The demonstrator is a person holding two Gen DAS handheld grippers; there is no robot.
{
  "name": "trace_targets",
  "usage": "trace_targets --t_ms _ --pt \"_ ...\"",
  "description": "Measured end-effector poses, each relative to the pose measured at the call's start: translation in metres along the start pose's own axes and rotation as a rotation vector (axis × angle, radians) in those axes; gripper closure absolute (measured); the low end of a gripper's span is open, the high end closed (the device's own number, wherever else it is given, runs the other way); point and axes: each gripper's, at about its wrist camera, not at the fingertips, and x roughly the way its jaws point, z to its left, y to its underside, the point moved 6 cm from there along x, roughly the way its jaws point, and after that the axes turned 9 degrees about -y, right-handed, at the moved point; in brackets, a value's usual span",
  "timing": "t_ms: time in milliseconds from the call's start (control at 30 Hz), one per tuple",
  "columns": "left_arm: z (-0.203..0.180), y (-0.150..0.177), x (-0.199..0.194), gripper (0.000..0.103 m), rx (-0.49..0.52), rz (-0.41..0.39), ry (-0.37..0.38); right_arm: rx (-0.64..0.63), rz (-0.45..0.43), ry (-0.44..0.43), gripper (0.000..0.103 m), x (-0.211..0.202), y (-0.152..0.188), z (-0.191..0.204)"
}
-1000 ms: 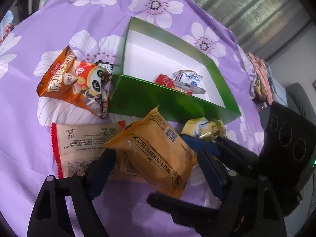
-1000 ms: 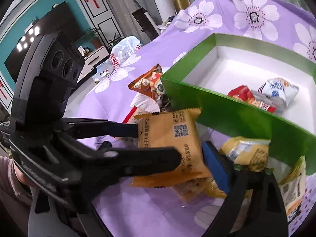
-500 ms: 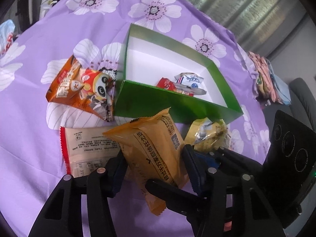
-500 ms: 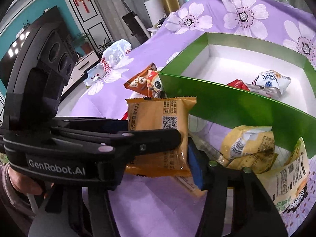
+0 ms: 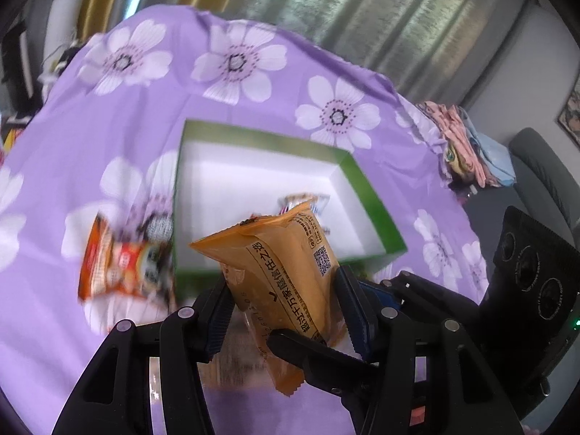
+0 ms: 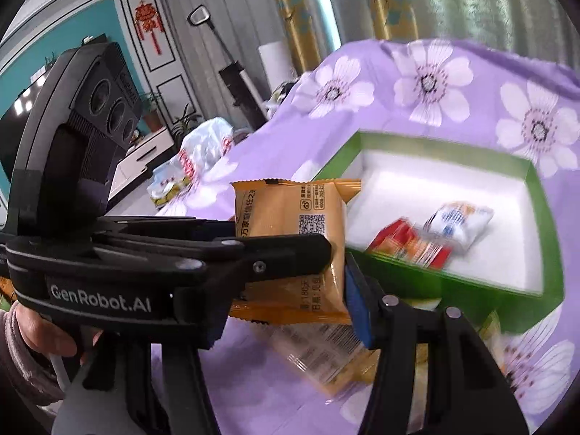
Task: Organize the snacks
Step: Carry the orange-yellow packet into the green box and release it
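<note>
The orange snack packet (image 5: 286, 282) is clamped by the left gripper (image 5: 282, 311) near the green box (image 5: 369, 195); the right gripper's (image 6: 286, 297) fingers are spread wide.

Both tools are moulded in matte black plastic. The left gripper (image 5: 282, 301) is fitted with ribbed blue pads and silver rivets (image 5: 185, 312). White "GenRobot.AI" lettering (image 6: 100, 303) is printed at the lower left of the right view, below three round lenses (image 6: 116, 112). A bare hand (image 6: 43, 340) and a grey-pink ribbed cuff (image 6: 16, 362) are seen there.
</note>
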Motion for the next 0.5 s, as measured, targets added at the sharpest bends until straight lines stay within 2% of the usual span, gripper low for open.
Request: trace_targets --t_ms 167,267,500 --pt "-0.004 -0.028 0.020 0.047 0.023 0.009 0.003 0.014 -0.021 0.024 0.047 0.001 -0.022 -0.023" --pt "-0.003 -0.038 0.039 0.047 0.028 0.040 -0.001 0.046 -0.015 0.028 0.047 0.008 -0.031 -0.041" --pt "-0.002 -0.040 0.075 0.047 0.034 0.113 -0.029 0.087 0.043 0.063 0.045 0.031 -0.033 -0.070"
